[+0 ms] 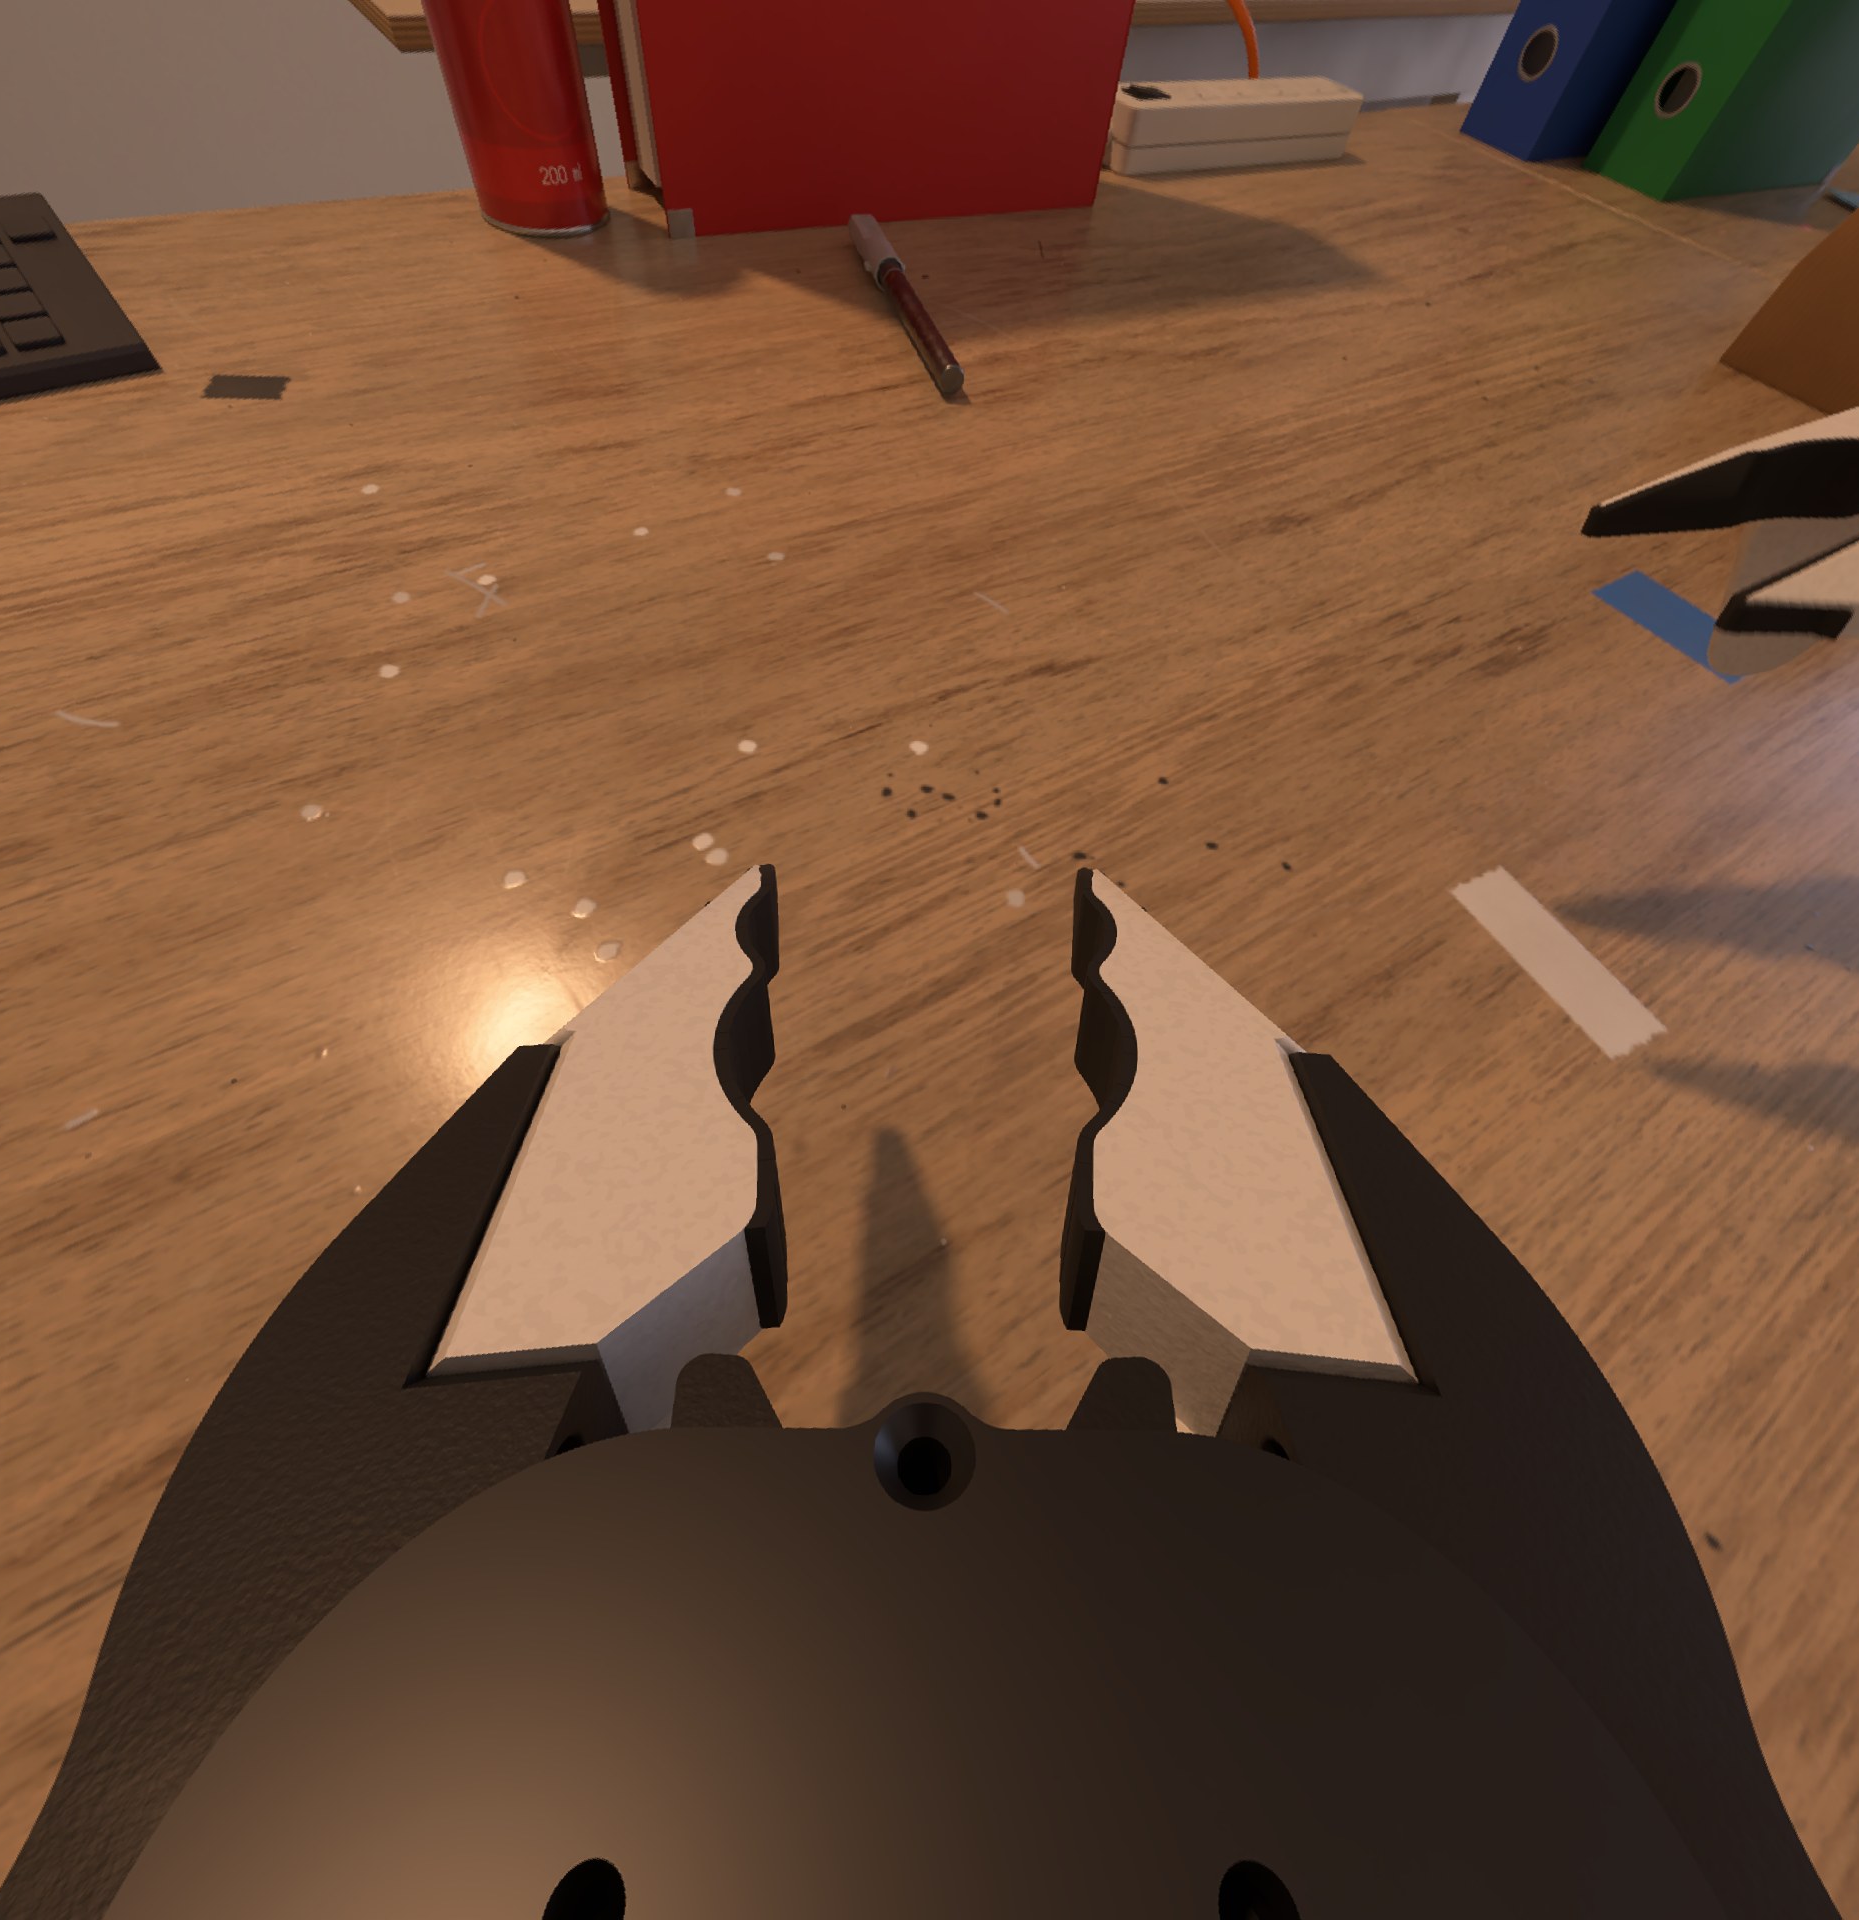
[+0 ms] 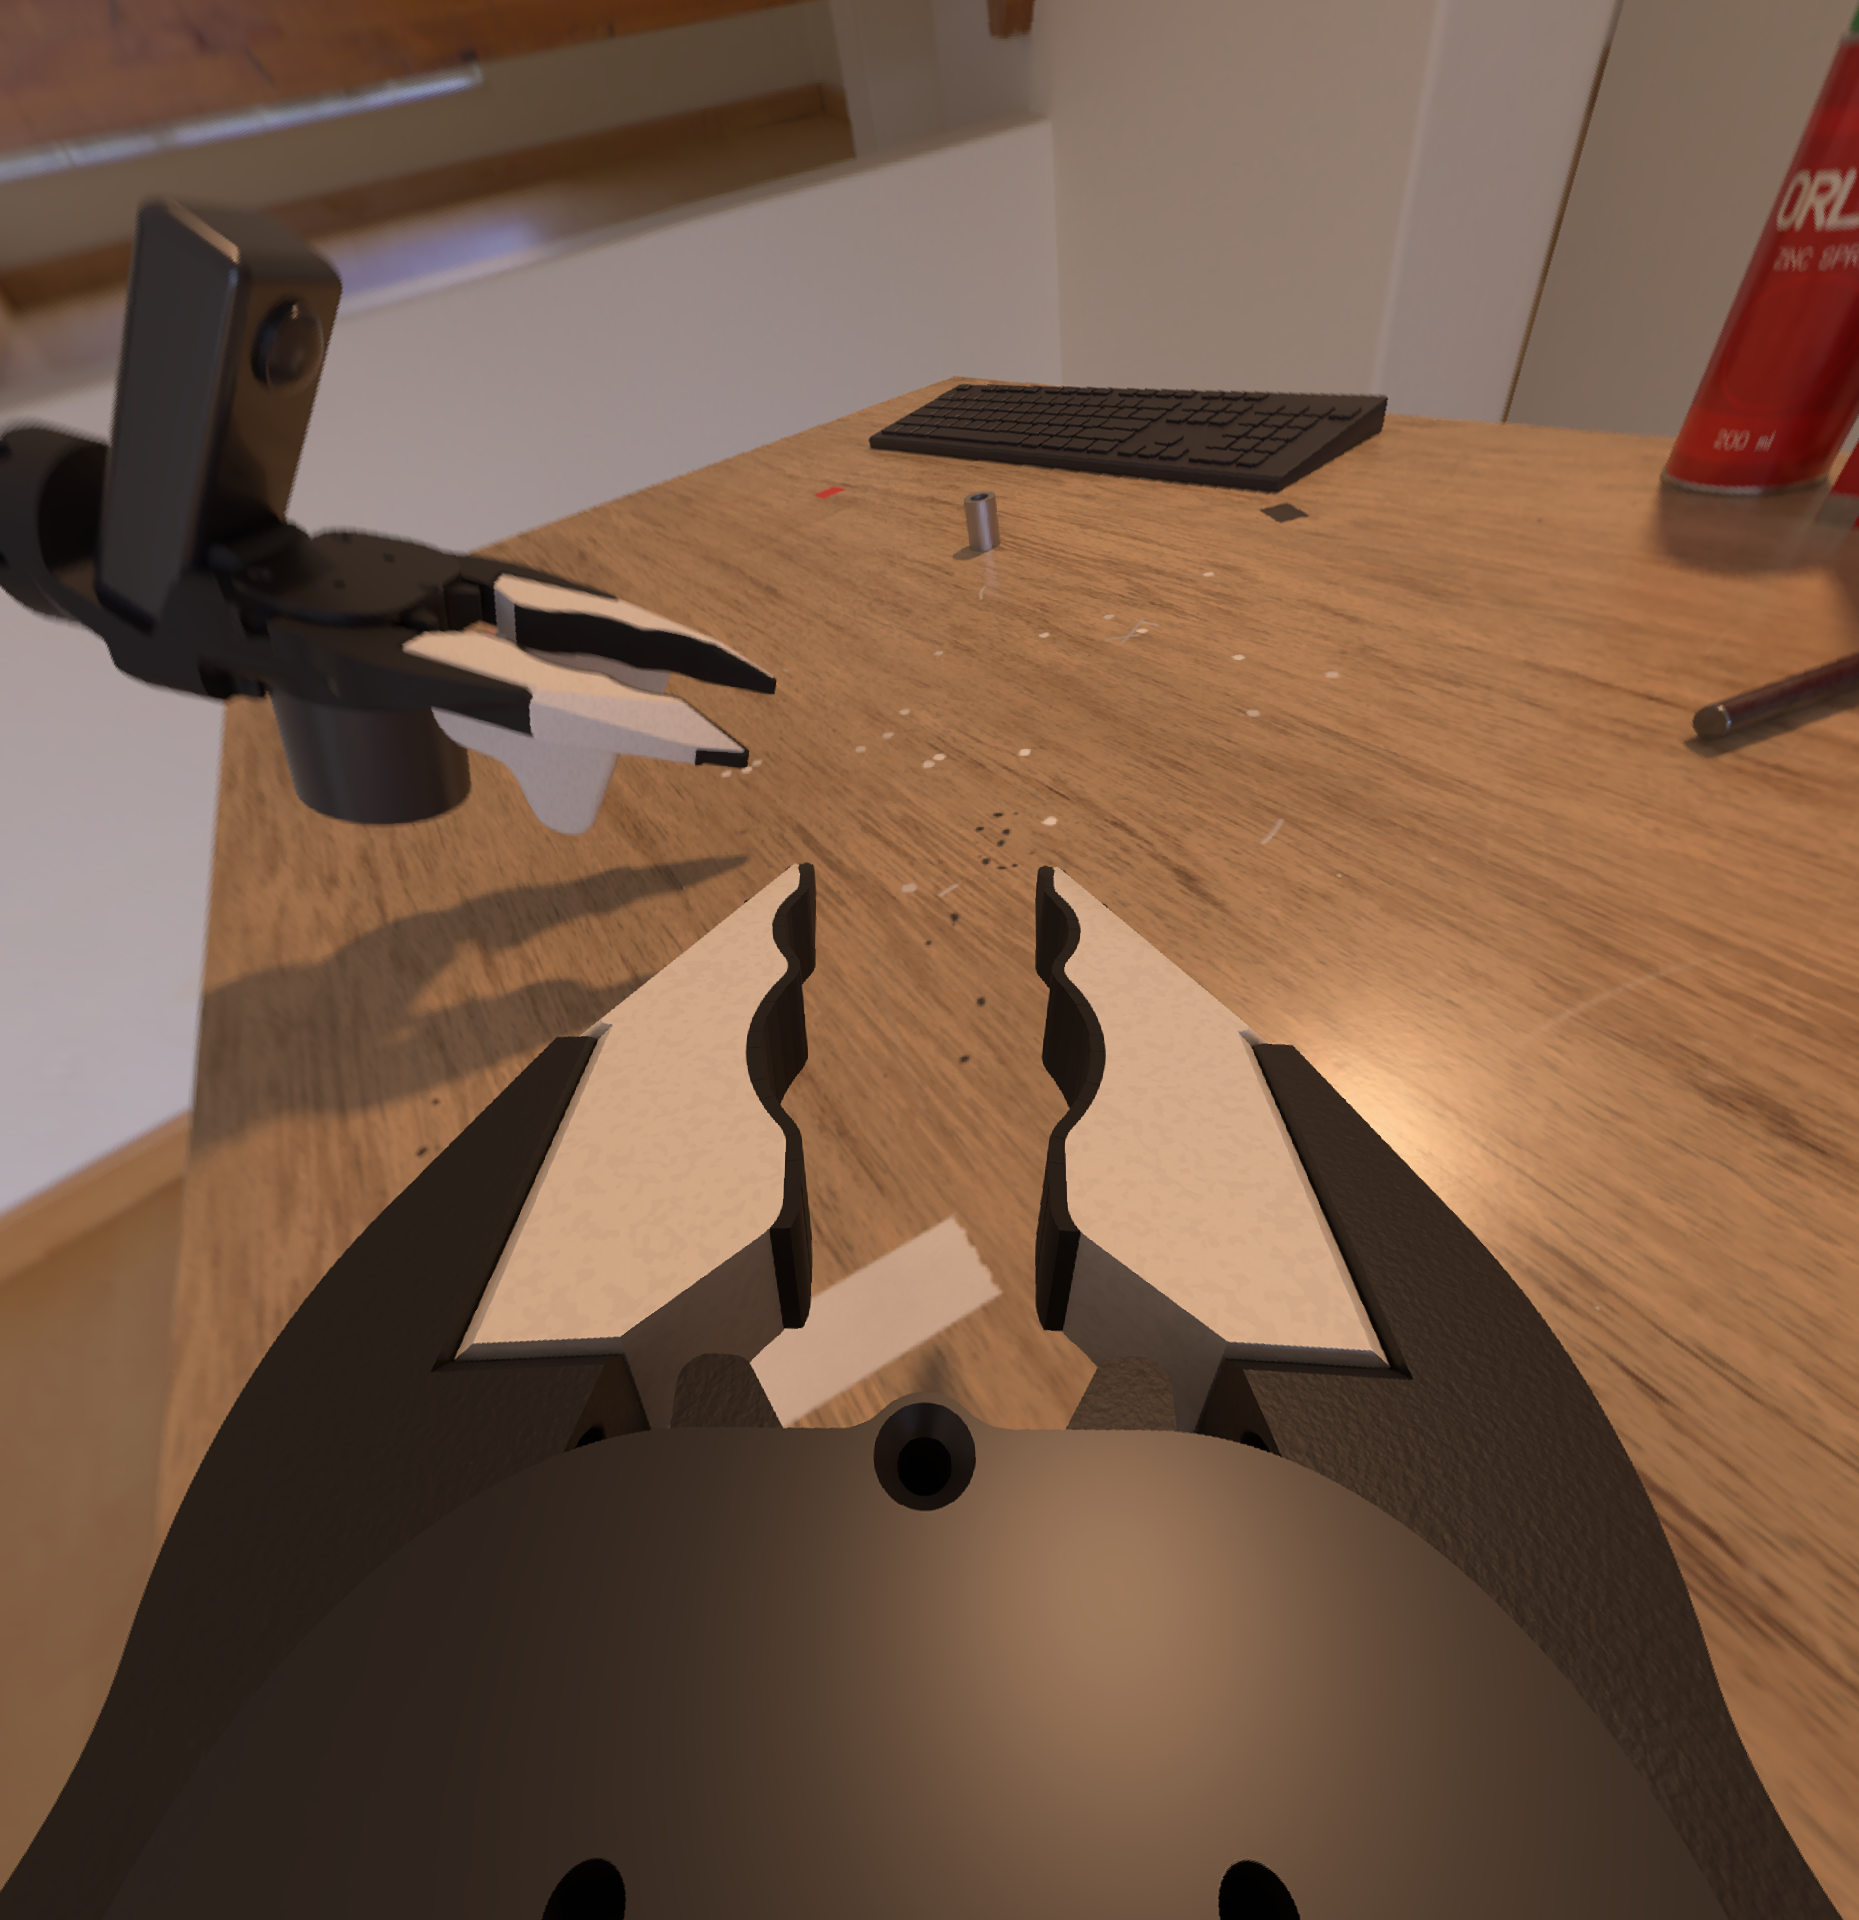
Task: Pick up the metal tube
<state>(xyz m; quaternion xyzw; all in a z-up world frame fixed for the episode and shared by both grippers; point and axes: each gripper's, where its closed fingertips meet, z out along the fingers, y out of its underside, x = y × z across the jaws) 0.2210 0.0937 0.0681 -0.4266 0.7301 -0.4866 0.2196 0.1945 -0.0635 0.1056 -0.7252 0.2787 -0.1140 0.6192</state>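
Through the left wrist camera I see my left gripper [image 1: 925, 883] hovering over the wooden desk [image 1: 1216, 727] with its fingers wide and empty, a dark red rod [image 1: 909, 307] lying far ahead below a red box [image 1: 873, 104]. Through the right wrist camera my right gripper [image 2: 925, 883] is likewise spread and empty, and the metal tube [image 2: 981, 520] stands upright far ahead, just in front of the black keyboard [image 2: 1127, 431].
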